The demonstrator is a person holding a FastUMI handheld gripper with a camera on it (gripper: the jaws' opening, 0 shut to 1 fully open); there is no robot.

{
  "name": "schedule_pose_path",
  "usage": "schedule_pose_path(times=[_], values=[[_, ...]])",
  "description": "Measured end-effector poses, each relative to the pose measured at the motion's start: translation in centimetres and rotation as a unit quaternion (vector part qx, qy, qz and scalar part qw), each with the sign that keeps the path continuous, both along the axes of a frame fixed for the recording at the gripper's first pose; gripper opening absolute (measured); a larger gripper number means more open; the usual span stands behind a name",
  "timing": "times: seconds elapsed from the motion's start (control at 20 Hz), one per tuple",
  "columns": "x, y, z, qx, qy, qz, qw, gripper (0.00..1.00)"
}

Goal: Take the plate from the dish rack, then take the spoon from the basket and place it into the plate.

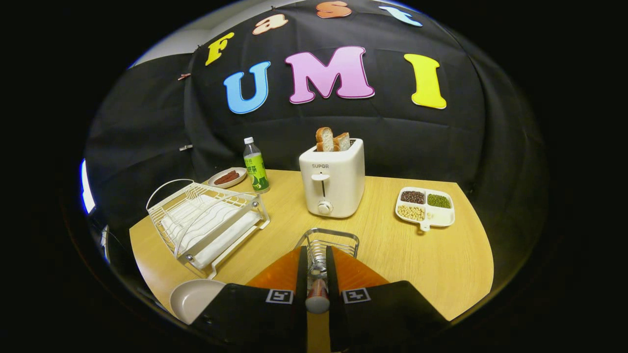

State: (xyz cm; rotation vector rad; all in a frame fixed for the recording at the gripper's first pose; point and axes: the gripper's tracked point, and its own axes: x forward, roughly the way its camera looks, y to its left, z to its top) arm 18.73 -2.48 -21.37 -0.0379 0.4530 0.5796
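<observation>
1. Gripper view: your gripper (pixel 316 274) has its two fingers drawn in close on the spoon (pixel 318 294), whose handle stands between them with its rounded end toward the camera. Both fingers appear to press on it, so you are holding it.
2. Just ahead of the fingertips sits the wire basket (pixel 327 241); the spoon's far end reaches toward it, and I cannot tell whether it has cleared the rim.
3. The plate (pixel 194 298) lies flat on the table (pixel 441 274), beside the gripper's left finger and just in front of the dish rack (pixel 208 220). I judge the first step done: the plate is out of the rack.
4. What is left, as I read it: lift the spoon free, carry it left and set it into the plate.
5. The plate sits close to the table's near edge, so place gently and do not push it outward.
6. Room: the path from basket to plate looks open. The rack's corner stands near the plate; the toaster (pixel 332 179) is beyond the basket, and the divided tray (pixel 426 207) is well apart on the right.
</observation>
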Motion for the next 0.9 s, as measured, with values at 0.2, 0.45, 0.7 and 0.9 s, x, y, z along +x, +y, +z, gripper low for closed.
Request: schedule_pose_path(times=[0.2,0.45,0.7,0.9], values=[[0.1,0.3,4.9,0.005,-0.031,-0.011,0.999,0.21],[-1.9,0.6,9.5,0.001,-0.045,-0.047,0.998,0.21],[-5.3,2.4,12.6,-0.001,-0.057,-0.083,0.995,0.21],[-8.9,5.2,11.7,0.001,-0.046,-0.098,0.994,0.21]])
